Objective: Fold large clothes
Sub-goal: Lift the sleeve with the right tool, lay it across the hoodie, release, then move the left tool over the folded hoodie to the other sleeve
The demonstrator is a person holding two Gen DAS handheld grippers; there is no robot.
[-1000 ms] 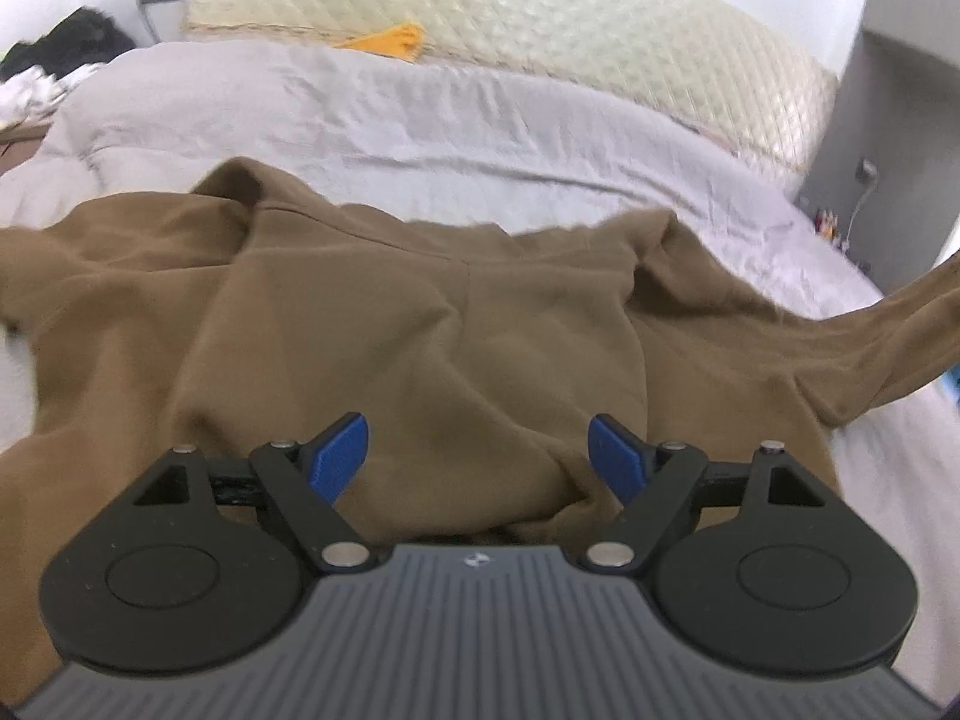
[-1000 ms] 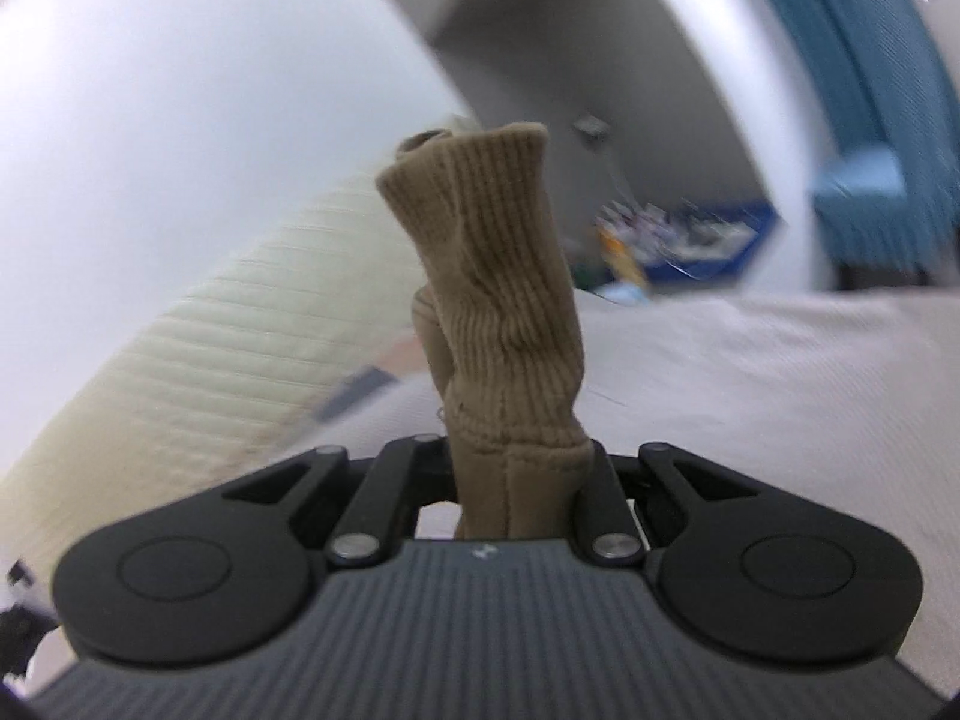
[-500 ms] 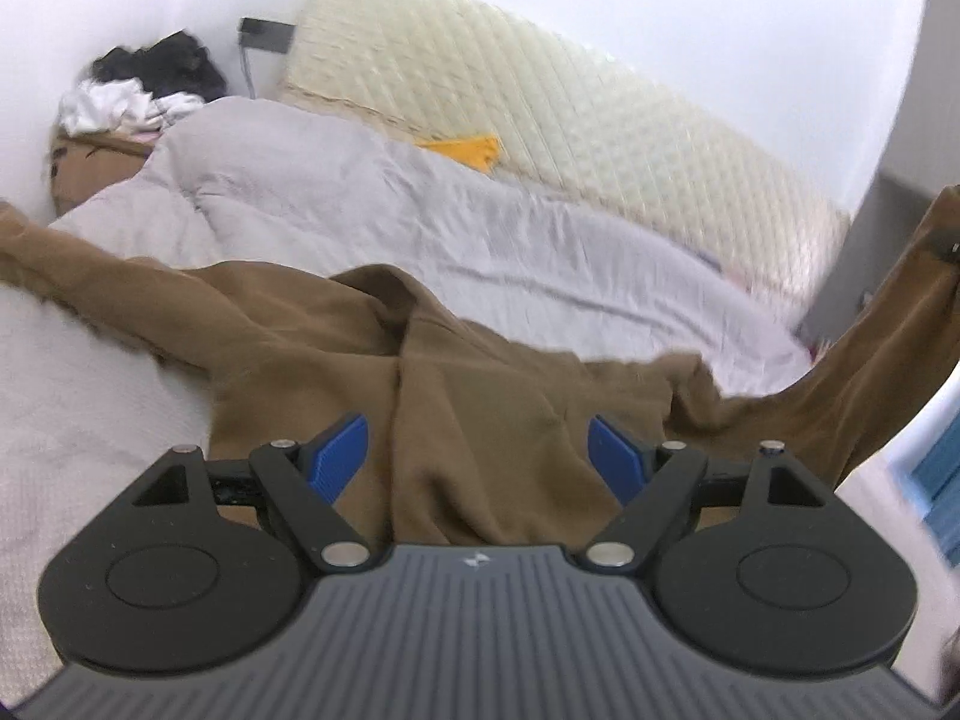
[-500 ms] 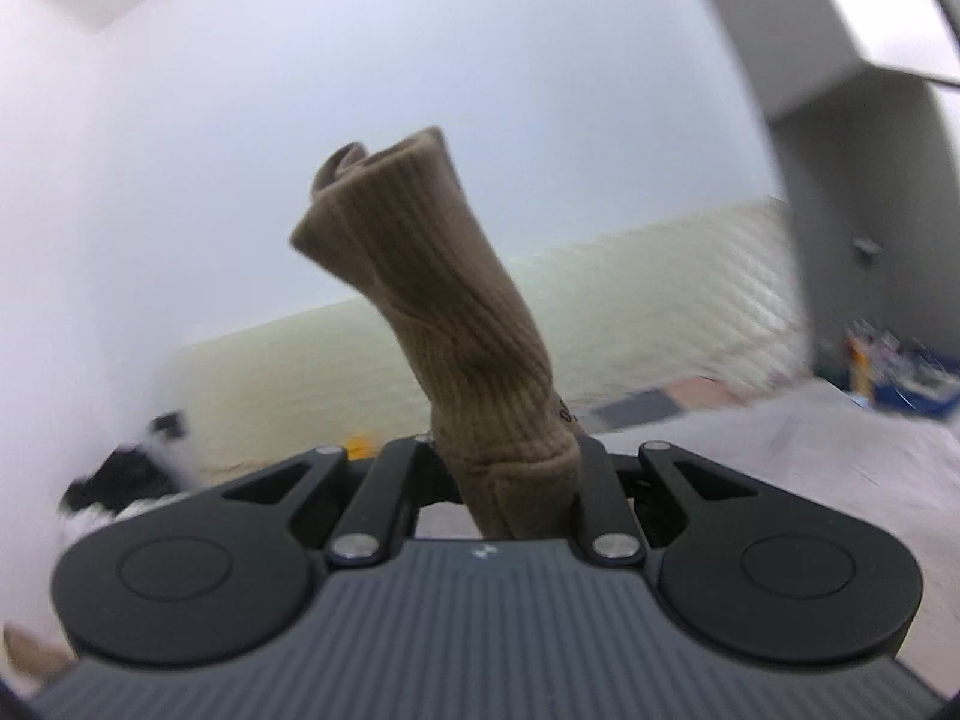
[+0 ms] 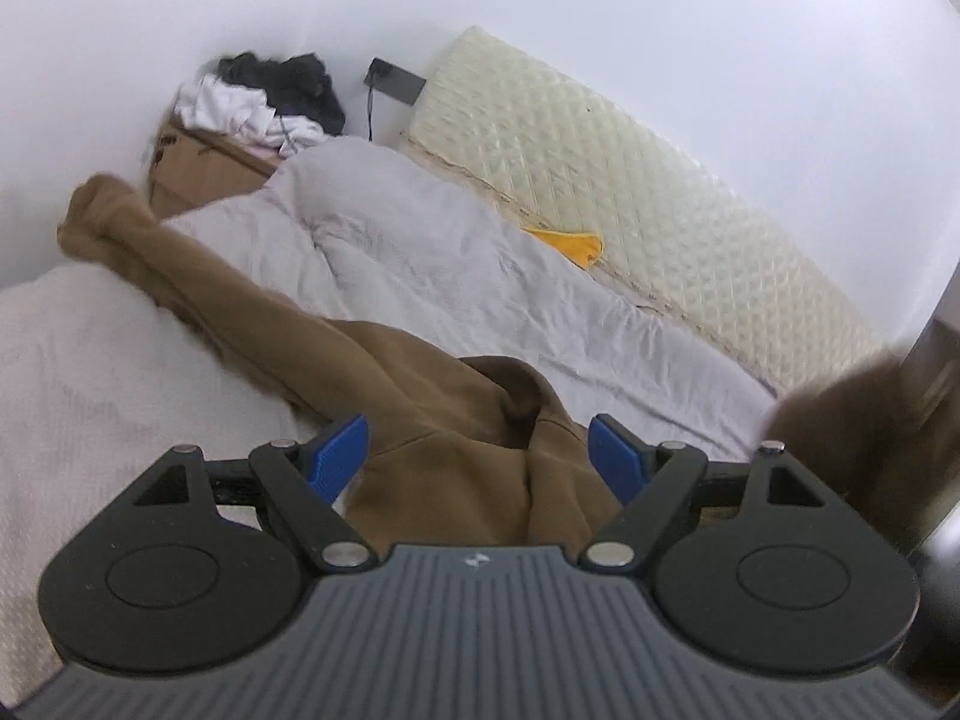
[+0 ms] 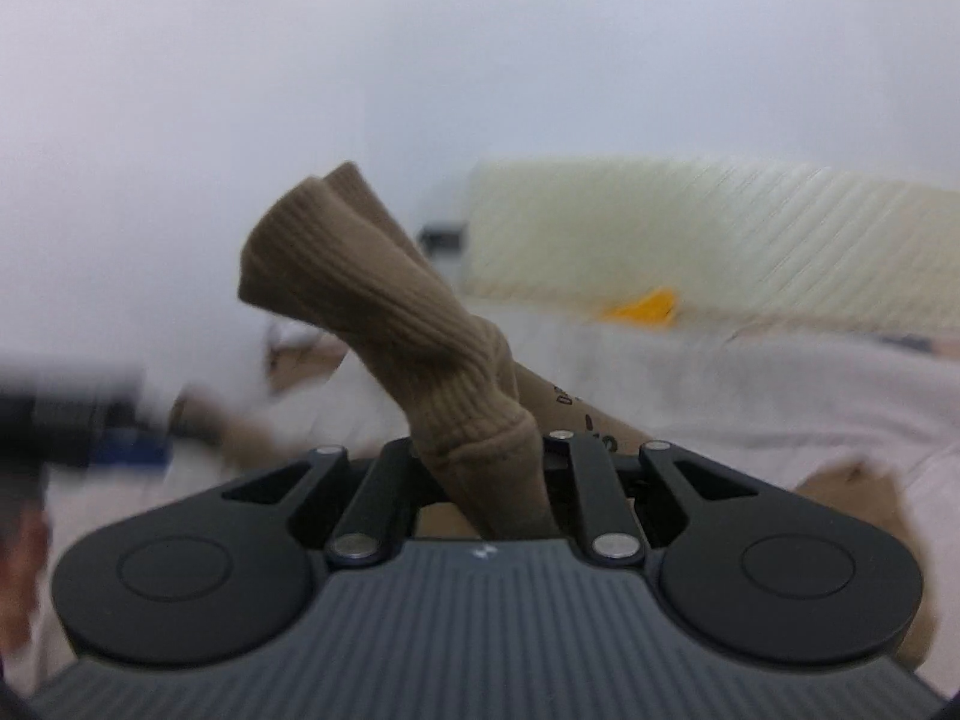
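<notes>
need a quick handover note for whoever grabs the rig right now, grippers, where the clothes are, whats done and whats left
Left gripper: jaws open, empty, above the brown sweatshirt near its neck.
Right gripper: shut on the ribbed cuff of one sleeve, held up off the bed.
Sweatshirt lies rumpled on the white bedcover; its other sleeve stretches out towards the cardboard box, next to the grey duvet.
Done: one cuff picked up. No fold visible yet.
Left: lay the held sleeve across the body, bring in the other sleeve, then fold the body.
</notes>
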